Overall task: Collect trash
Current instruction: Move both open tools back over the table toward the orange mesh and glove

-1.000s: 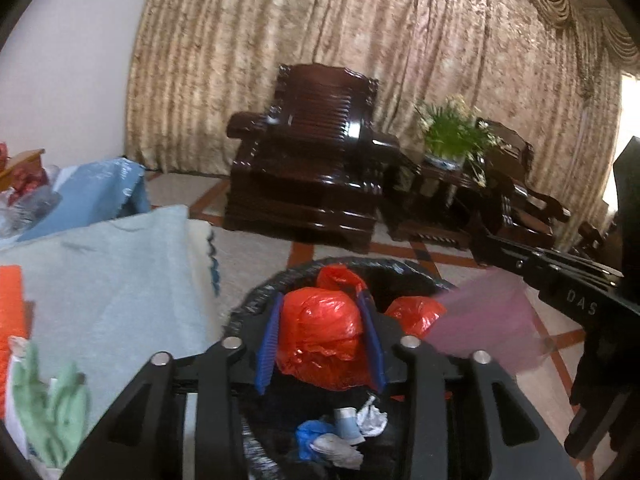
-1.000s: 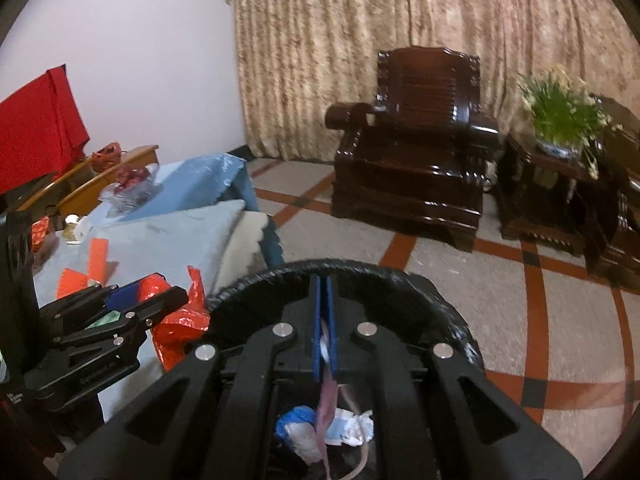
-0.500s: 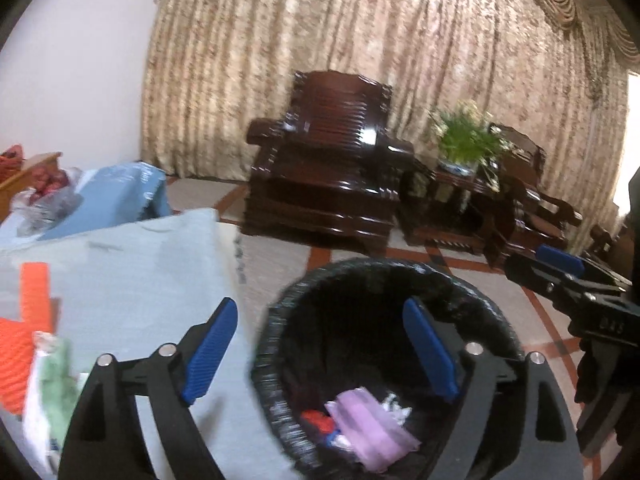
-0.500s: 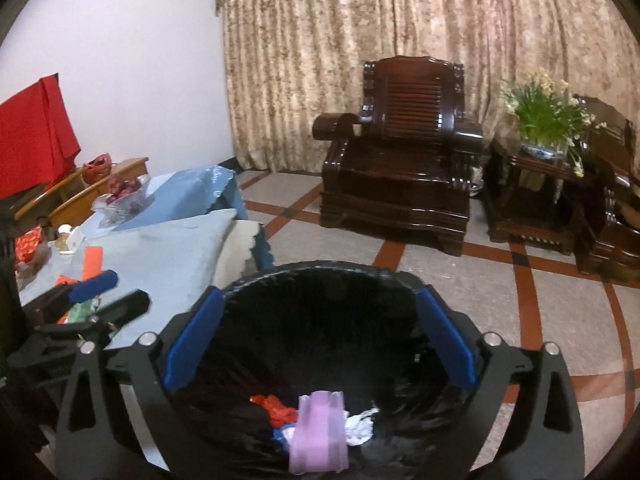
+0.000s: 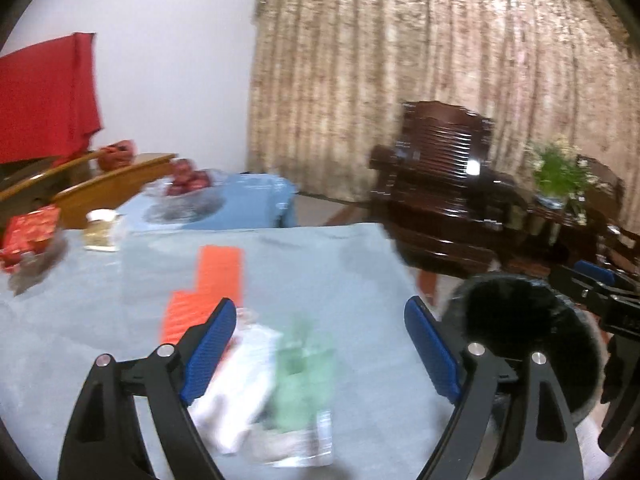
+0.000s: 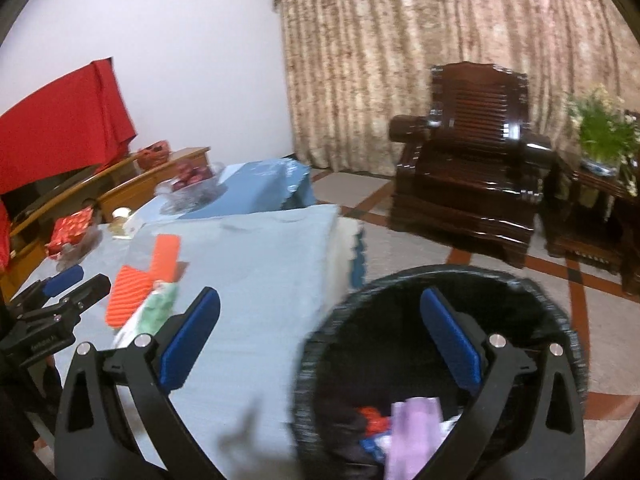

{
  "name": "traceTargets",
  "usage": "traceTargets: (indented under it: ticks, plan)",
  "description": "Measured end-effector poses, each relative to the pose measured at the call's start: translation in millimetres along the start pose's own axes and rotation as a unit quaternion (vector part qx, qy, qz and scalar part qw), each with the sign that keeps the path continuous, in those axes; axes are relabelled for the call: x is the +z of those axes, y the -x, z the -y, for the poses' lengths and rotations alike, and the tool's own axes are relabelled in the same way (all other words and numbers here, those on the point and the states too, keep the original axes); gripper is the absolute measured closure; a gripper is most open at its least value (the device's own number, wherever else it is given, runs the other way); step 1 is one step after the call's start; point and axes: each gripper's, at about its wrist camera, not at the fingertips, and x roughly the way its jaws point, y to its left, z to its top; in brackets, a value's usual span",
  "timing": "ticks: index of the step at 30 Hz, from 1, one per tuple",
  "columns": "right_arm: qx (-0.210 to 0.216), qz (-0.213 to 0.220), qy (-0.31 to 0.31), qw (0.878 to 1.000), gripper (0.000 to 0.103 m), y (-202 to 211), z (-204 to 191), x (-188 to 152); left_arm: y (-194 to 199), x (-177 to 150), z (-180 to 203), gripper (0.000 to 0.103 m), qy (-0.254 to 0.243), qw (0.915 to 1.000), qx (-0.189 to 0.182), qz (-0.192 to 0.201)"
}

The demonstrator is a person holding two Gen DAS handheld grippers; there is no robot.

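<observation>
Left view, lower centre: left tool (image 5: 318,344) w/ jaws apart over pale-blue tabletop (image 5: 328,264); orange wrappers (image 5: 216,284) and white/green trash (image 5: 280,376) blurred beneath. Right view: right tool (image 6: 320,336) jaws apart above black bin (image 6: 560,312), lower right, purple scrap (image 6: 412,436) inside. Curtain (image 6: 400,40), armchair (image 6: 472,176) behind.

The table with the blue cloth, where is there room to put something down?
Bare light-blue tablecloth lies between the orange ridged strips and the black-lined trash bin. Crowded: the white-and-green wrappers beside the strips, and the far-left red box.
</observation>
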Motion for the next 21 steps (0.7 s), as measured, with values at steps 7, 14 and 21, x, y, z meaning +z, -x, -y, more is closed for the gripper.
traceTargets:
  ticks: [7,14,21]
  plan:
    - [0.048,-0.029,0.025,0.998,0.005,-35.0,-70.7,-12.0,9.8,-22.9,-56.4,0.019,0.014,0.9984,0.054,-0.015]
    - [0.078,-0.063,0.047,0.994,0.006,-69.2,-123.6,-27.5,9.7,-41.5,-94.2,0.019,0.032,0.9955,0.083,-0.032]
    - [0.078,-0.094,0.069,0.990,0.006,-102.7,-154.3,-45.8,4.5,-50.3,-115.9,0.019,0.040,0.9933,0.100,-0.042]
